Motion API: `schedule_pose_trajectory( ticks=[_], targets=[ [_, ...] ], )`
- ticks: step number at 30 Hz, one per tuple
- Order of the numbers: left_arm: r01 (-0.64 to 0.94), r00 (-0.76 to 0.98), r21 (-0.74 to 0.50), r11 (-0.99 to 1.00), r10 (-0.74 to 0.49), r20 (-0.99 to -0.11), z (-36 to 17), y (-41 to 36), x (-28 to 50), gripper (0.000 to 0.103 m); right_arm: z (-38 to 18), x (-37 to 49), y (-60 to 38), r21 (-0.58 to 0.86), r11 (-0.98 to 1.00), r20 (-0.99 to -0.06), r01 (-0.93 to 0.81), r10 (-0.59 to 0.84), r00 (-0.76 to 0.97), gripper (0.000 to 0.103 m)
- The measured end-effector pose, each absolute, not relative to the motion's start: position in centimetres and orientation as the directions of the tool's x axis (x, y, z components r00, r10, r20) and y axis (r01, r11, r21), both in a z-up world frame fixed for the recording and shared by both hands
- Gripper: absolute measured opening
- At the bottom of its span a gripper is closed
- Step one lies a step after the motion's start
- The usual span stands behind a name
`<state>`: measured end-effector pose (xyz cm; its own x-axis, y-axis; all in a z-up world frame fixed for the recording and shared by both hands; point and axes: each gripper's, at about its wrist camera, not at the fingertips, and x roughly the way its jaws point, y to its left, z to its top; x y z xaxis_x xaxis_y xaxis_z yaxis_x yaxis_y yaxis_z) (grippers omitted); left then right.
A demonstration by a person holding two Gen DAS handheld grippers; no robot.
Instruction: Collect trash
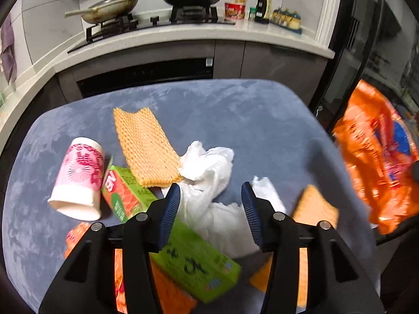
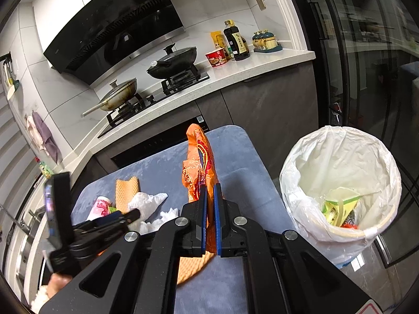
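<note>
My right gripper [image 2: 210, 191] is shut on an orange snack bag [image 2: 199, 162], held upright above the blue table; the bag also shows blurred at the right of the left wrist view [image 1: 377, 157]. A white-lined trash bin [image 2: 340, 183] with some trash inside stands to the right of the table. My left gripper [image 1: 210, 191] is open, low over crumpled white tissue [image 1: 209, 167]. Around it lie a pink paper cup [image 1: 78, 178] on its side, a green carton [image 1: 123, 193], a second green box [image 1: 196, 259] and an orange honeycomb paper sheet [image 1: 144, 144].
The blue table cloth [image 1: 248, 120] ends near a kitchen counter [image 1: 183, 34] with two pans on a stove [image 1: 157, 18]. More orange paper [image 1: 314, 206] lies at the near right. A glass door [image 2: 366, 65] stands behind the bin.
</note>
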<state>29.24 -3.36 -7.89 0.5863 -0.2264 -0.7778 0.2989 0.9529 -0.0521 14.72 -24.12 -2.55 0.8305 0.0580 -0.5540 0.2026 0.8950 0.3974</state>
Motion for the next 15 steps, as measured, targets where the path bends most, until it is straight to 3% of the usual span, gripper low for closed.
schedule_pose_trajectory(
  ticks=[2, 3, 6, 15],
  targets=[
    [0.302, 0.570, -0.054, 0.952, -0.225, -0.790, -8.6, -3.4, 29.9, 0.037, -2.6, 15.2, -24.0, 0.394, 0.897, -0.556, 0.200, 0.059, 0.829, 0.005],
    [0.305, 0.562, -0.057, 0.951, -0.228, -0.795, -8.9, -3.4, 30.1, 0.024, -2.6, 15.4, -23.9, 0.393, 0.898, -0.557, 0.200, 0.059, 0.829, 0.005],
    [0.312, 0.555, -0.066, 0.948, -0.238, -0.797, -9.1, -3.3, 30.2, 0.009, -2.8, 15.8, -23.7, 0.394, 0.897, -0.560, 0.200, 0.062, 0.826, 0.005],
    [0.312, 0.607, -0.120, 0.943, -0.295, -0.738, -5.3, -2.2, 28.1, 0.005, -2.2, 15.5, -23.3, 0.396, 0.899, -0.551, 0.190, 0.067, 0.832, 0.005]
  ],
)
